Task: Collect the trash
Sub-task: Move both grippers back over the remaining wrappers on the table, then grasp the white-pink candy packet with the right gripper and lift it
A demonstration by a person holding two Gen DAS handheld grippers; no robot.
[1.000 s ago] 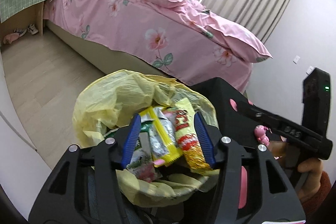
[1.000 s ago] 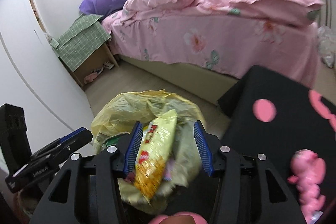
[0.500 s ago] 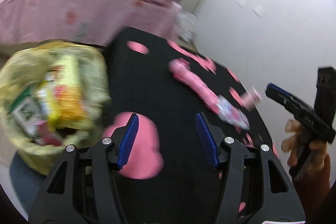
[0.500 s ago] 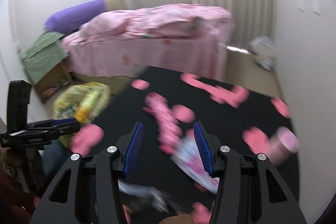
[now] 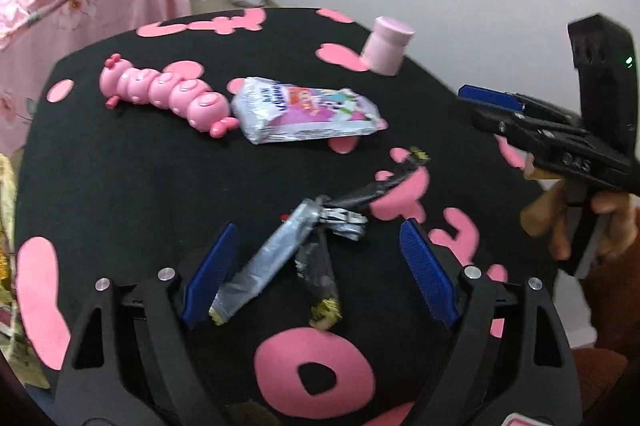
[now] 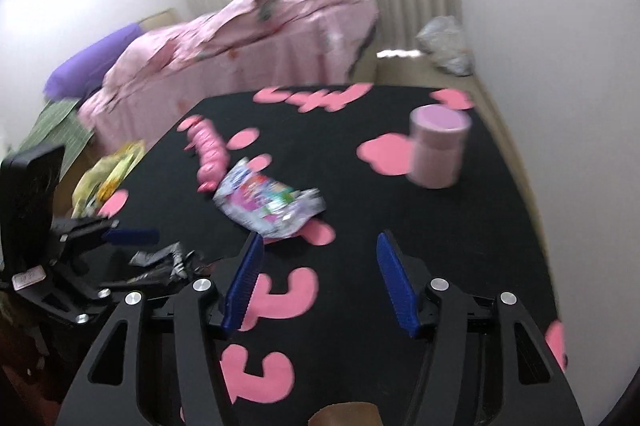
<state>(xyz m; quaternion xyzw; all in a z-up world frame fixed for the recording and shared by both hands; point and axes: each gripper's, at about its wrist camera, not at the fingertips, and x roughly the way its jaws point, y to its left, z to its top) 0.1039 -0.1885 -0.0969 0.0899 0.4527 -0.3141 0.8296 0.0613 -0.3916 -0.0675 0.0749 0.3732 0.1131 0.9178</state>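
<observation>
Jaws opening on the left gripper [image 5: 316,274], silver wrappers [image 5: 276,254] untouched between them.

Yellow trash bag [image 5: 5,266] cut off at left edge, wrapper print [image 6: 268,202] blurred

The table [image 5: 120,186] is covered in matt black cloth with flat pink shapes, and on it the silver wrappers [image 5: 280,250] are crinkled, shiny foil, as is the glossy printed snack bag [image 5: 308,114]. The pink caterpillar toy [image 5: 164,94] is smooth, glossy plastic, the pink cup [image 5: 386,46] smooth and matt. The left gripper [image 5: 316,274] is matt black plastic with ribbed blue pads [image 5: 426,274] and bright metal screws.
</observation>
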